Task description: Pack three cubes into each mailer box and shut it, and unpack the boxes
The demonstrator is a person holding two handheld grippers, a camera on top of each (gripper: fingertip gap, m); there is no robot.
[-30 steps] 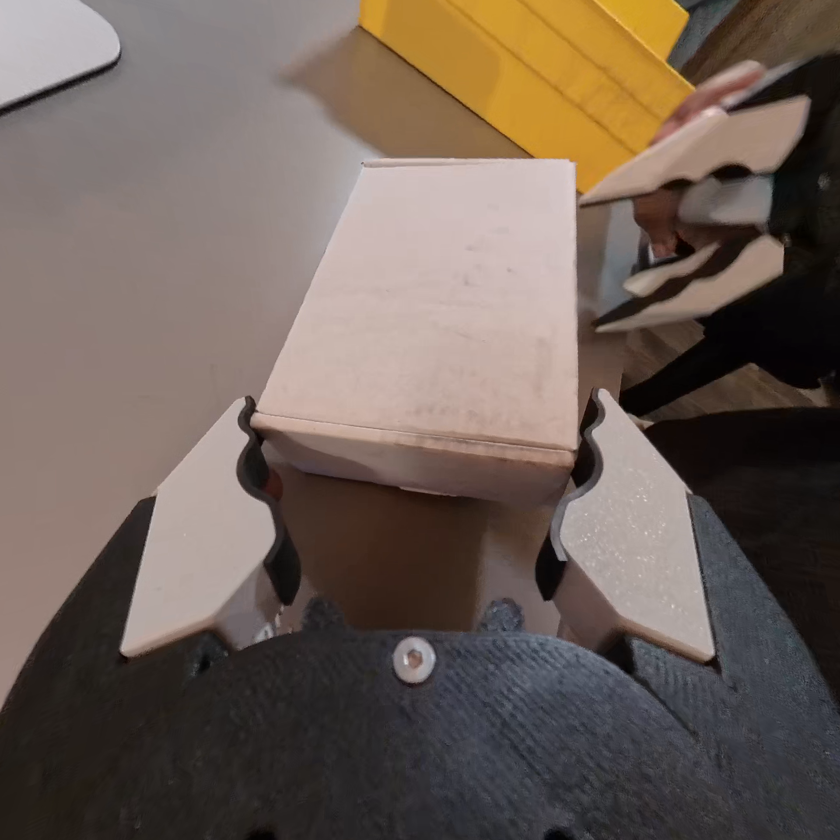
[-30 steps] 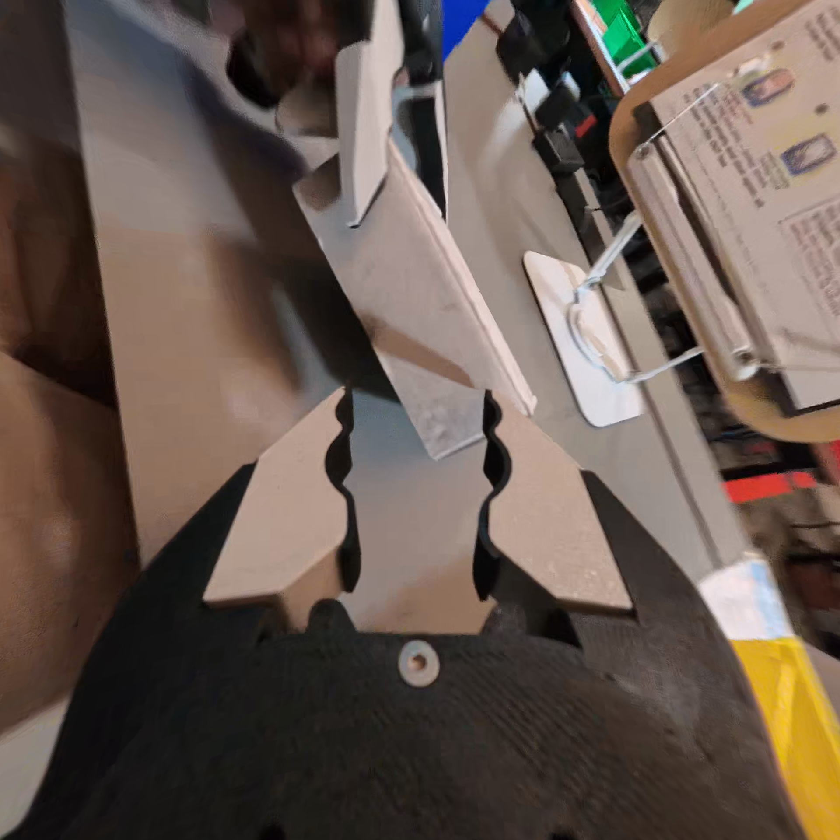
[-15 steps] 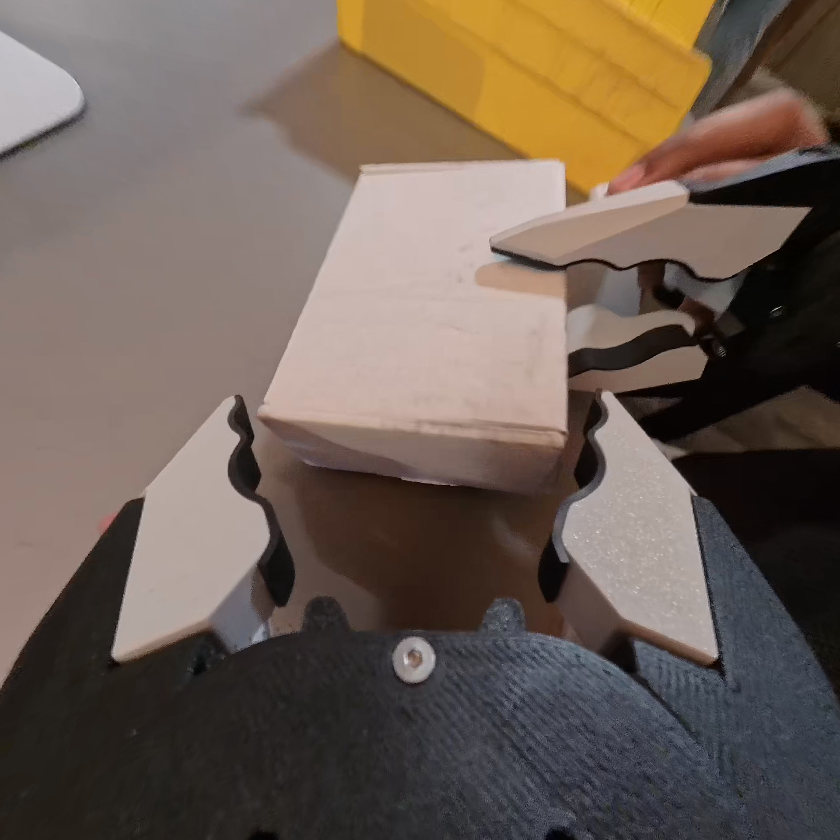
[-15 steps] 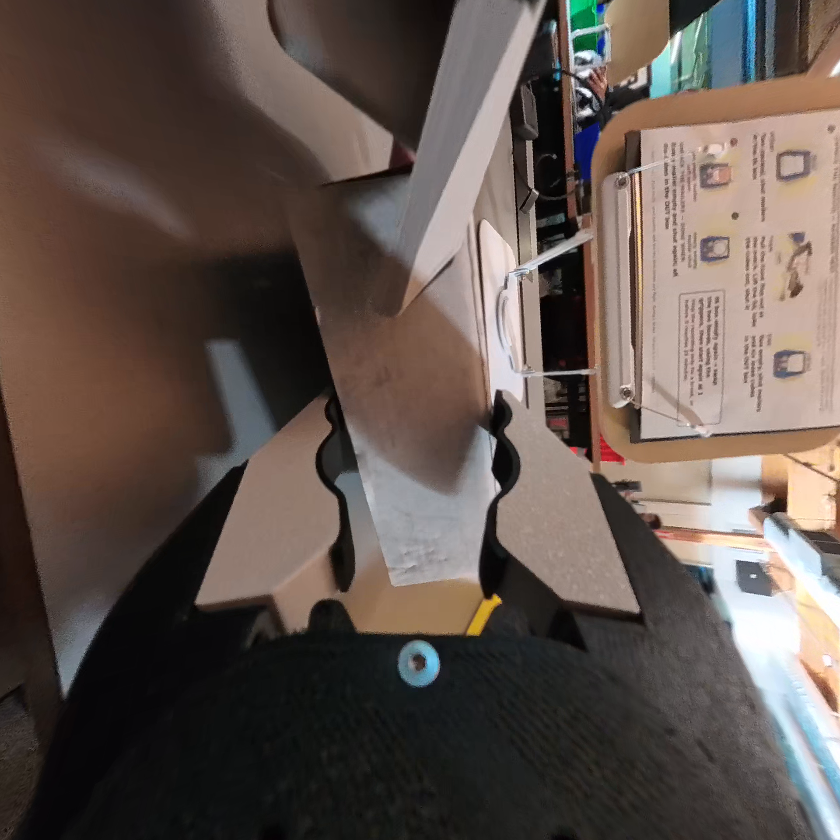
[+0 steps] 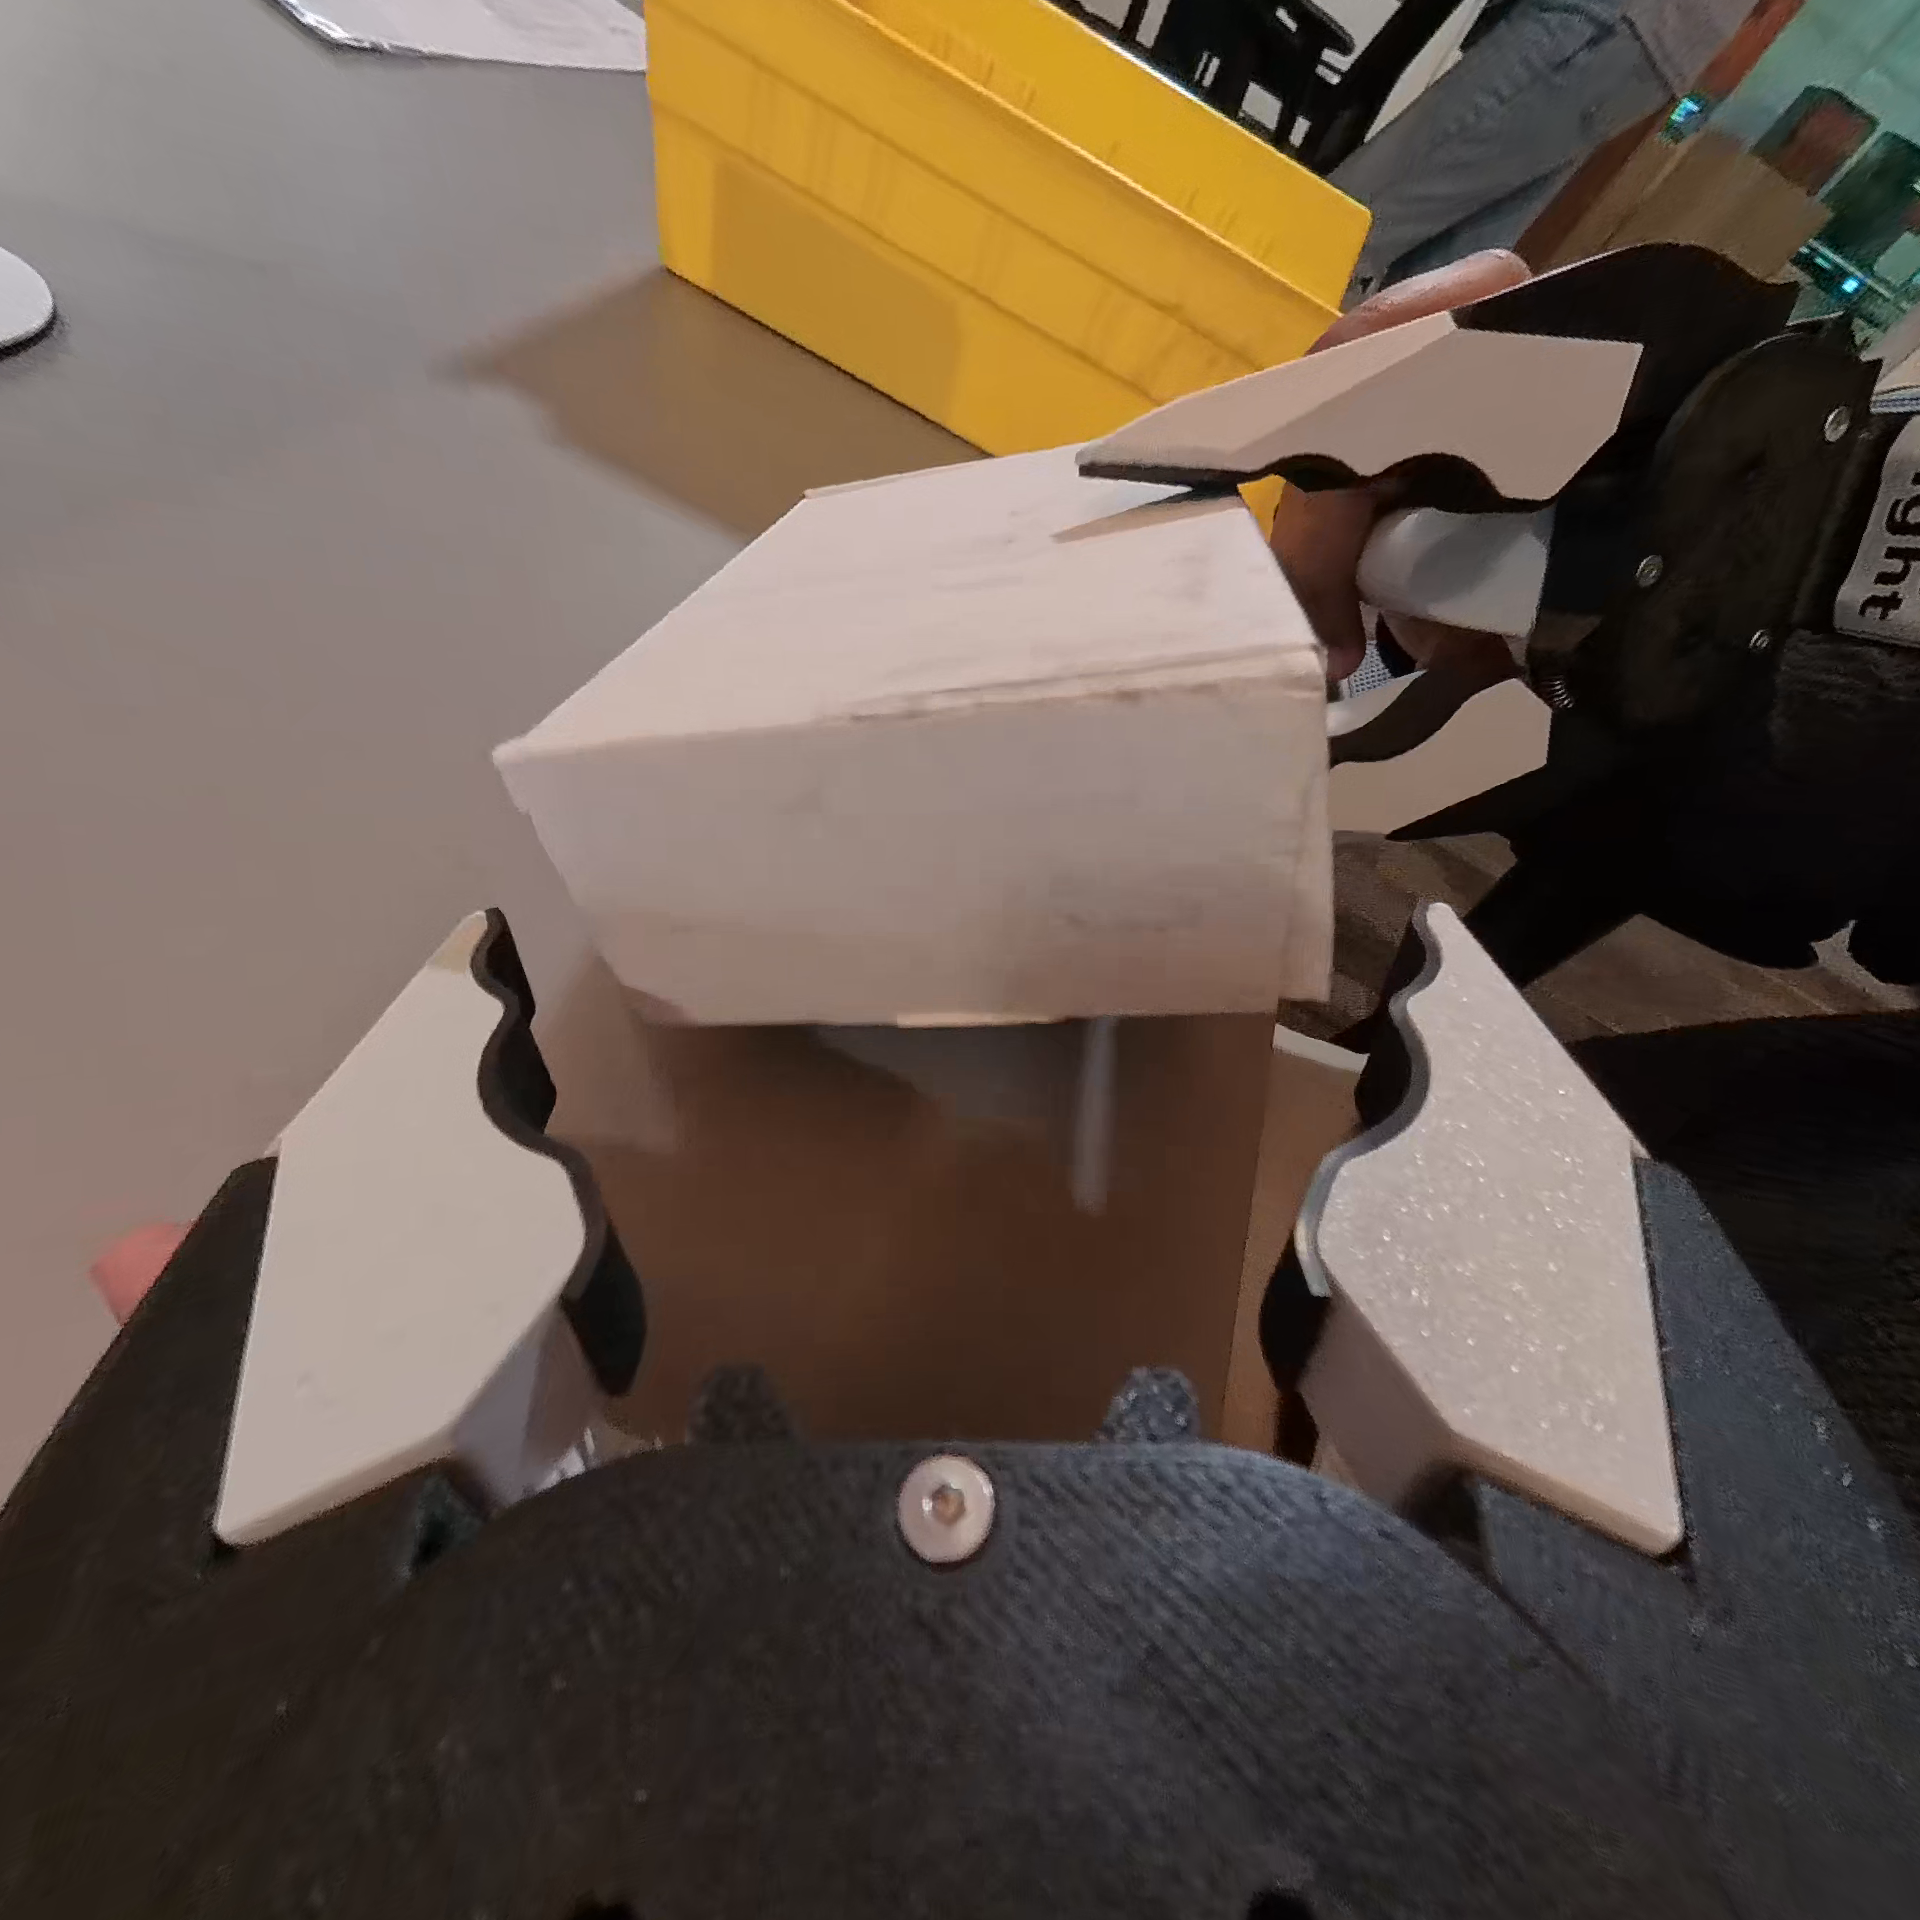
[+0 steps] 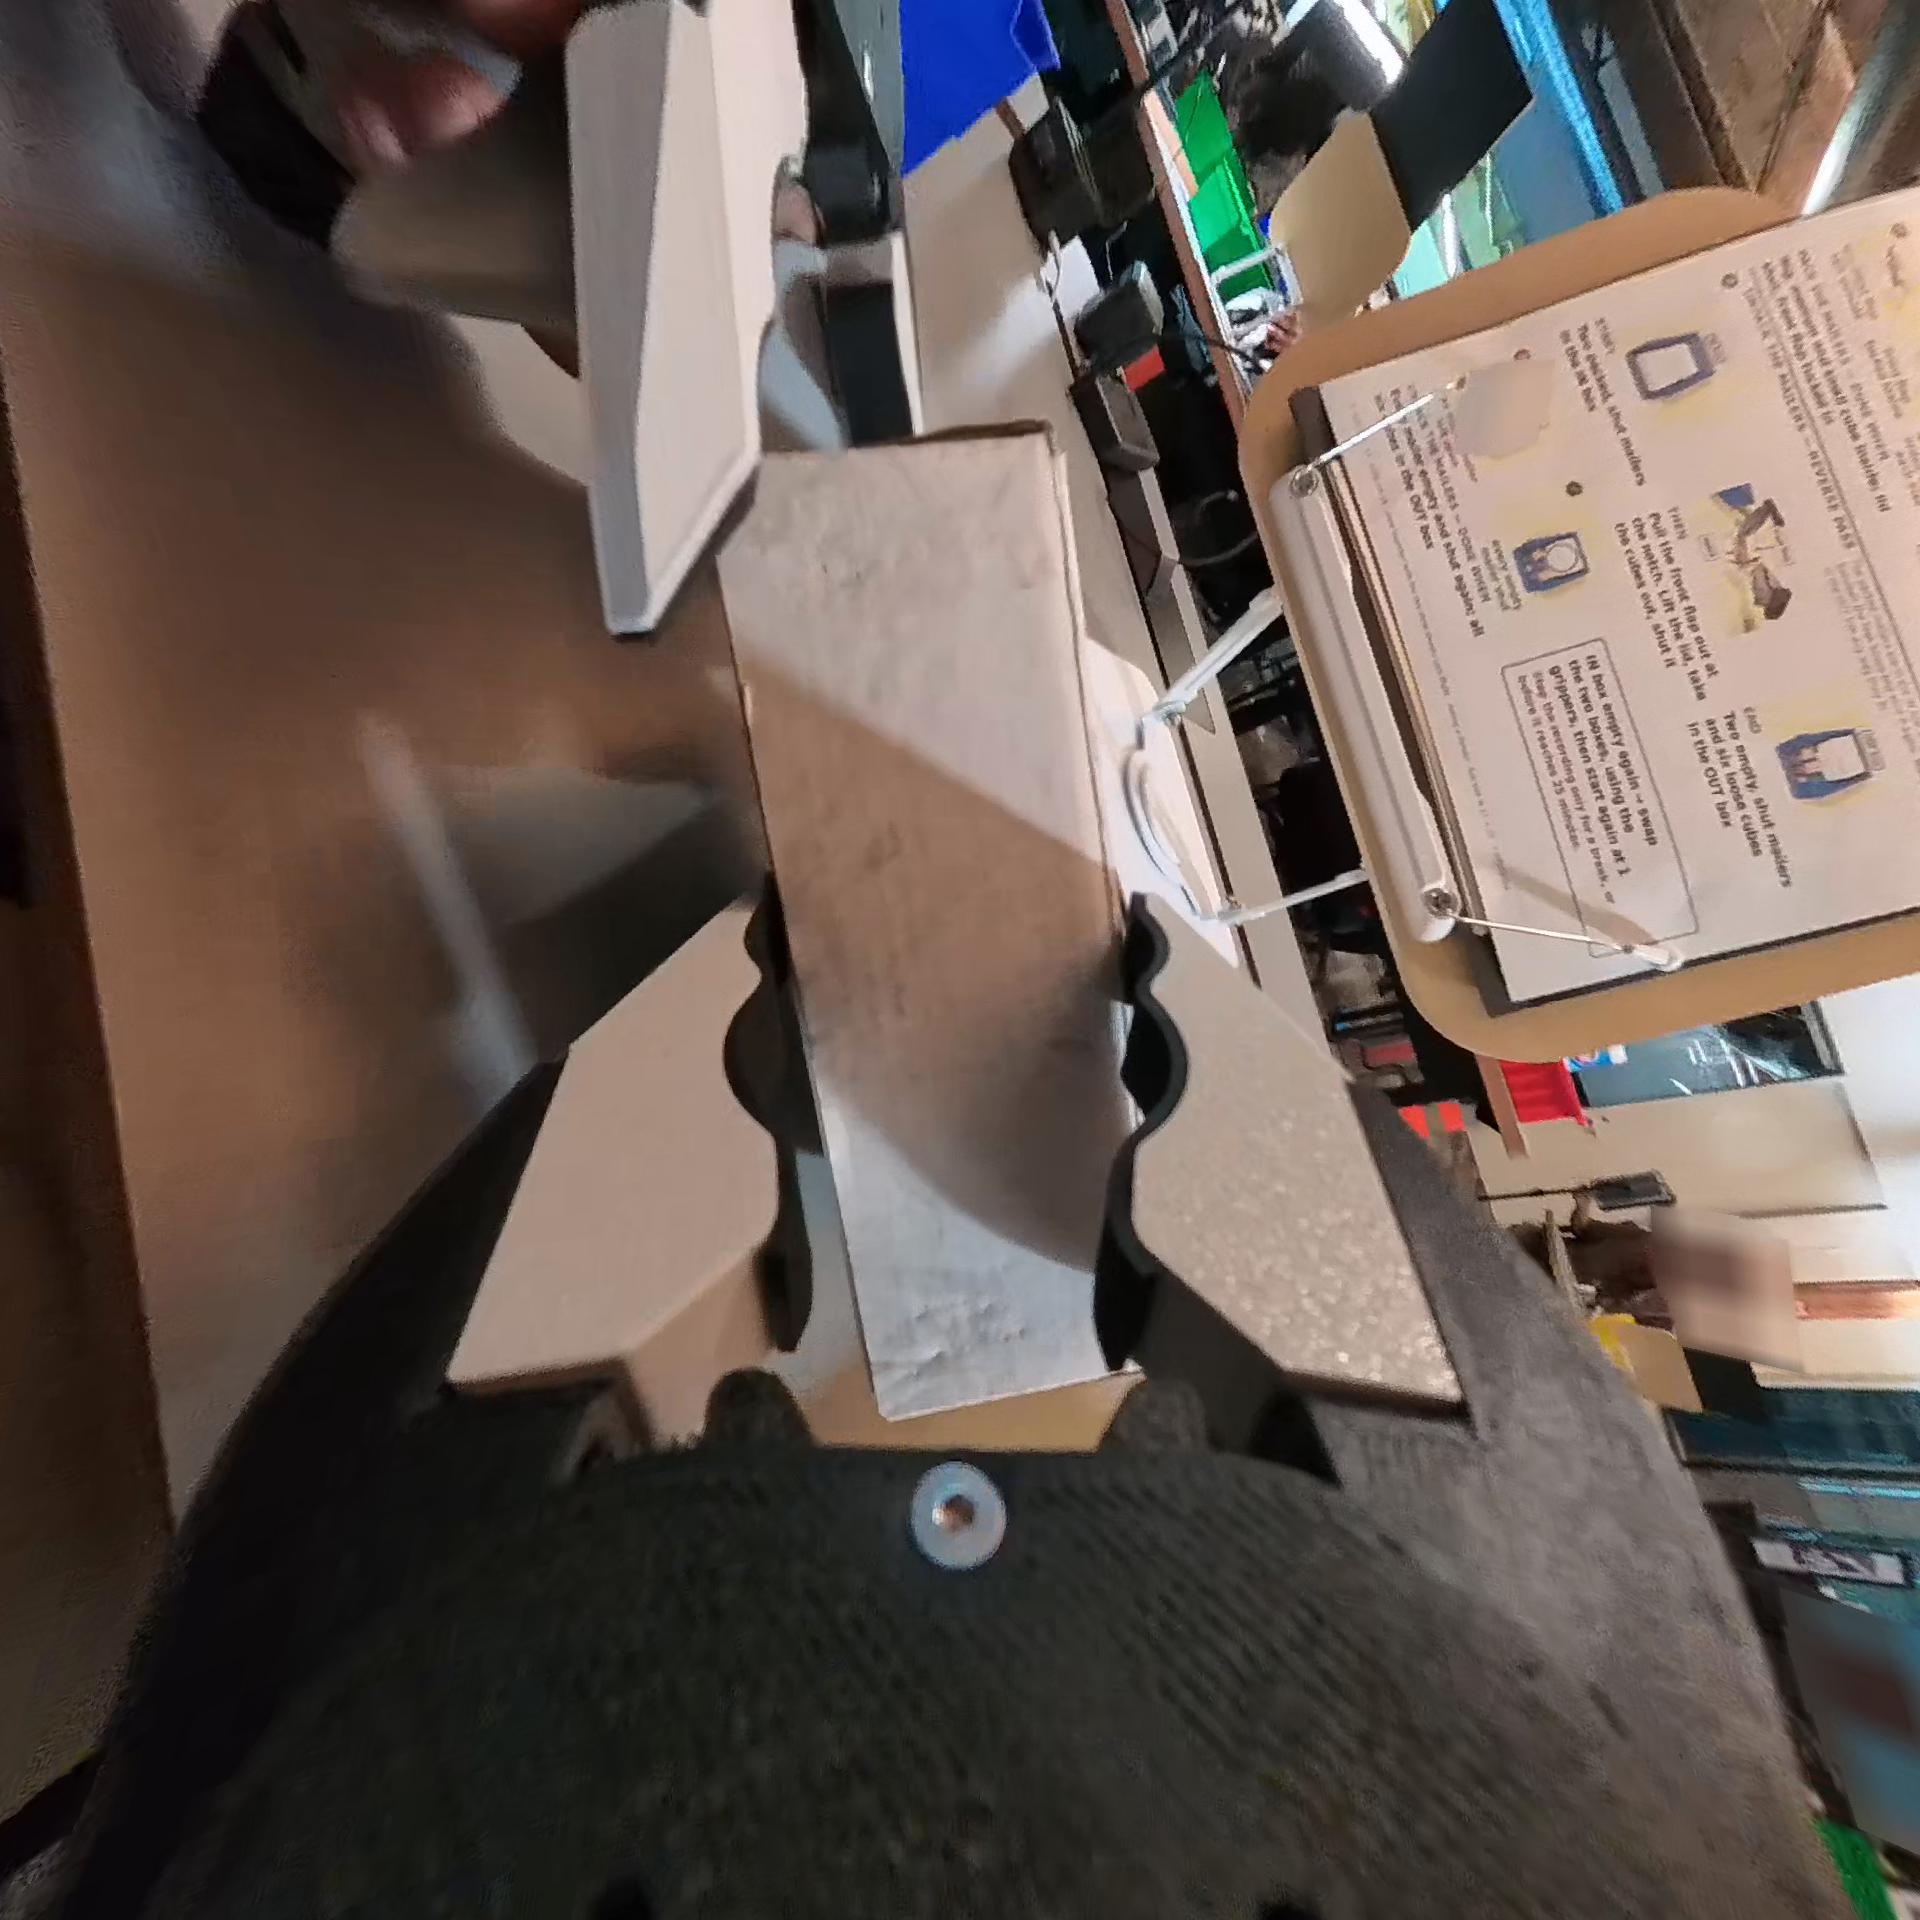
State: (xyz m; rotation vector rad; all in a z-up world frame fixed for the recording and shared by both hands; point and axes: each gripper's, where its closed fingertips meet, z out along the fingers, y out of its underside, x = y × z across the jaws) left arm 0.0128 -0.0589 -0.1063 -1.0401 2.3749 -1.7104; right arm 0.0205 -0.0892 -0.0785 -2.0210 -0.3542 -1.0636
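**Box pinched from the right, left side standing off**

Far left, dark table, bare and brown. Nearer in, left gripper spread wide, one finger either side of the near end of the white mailer box, not clearly touching it. Lid down, flaps tucked. Near end raised and tilted, shadow plain on the table beneath. Behind it, beside the far corner, yellow bin. Over to the right, right gripper clamped on the box's right end: one finger on top of the lid, the other below. From its own camera, box running straight out between both pads, held on opposite faces. Further right, printed sheet on a stand.
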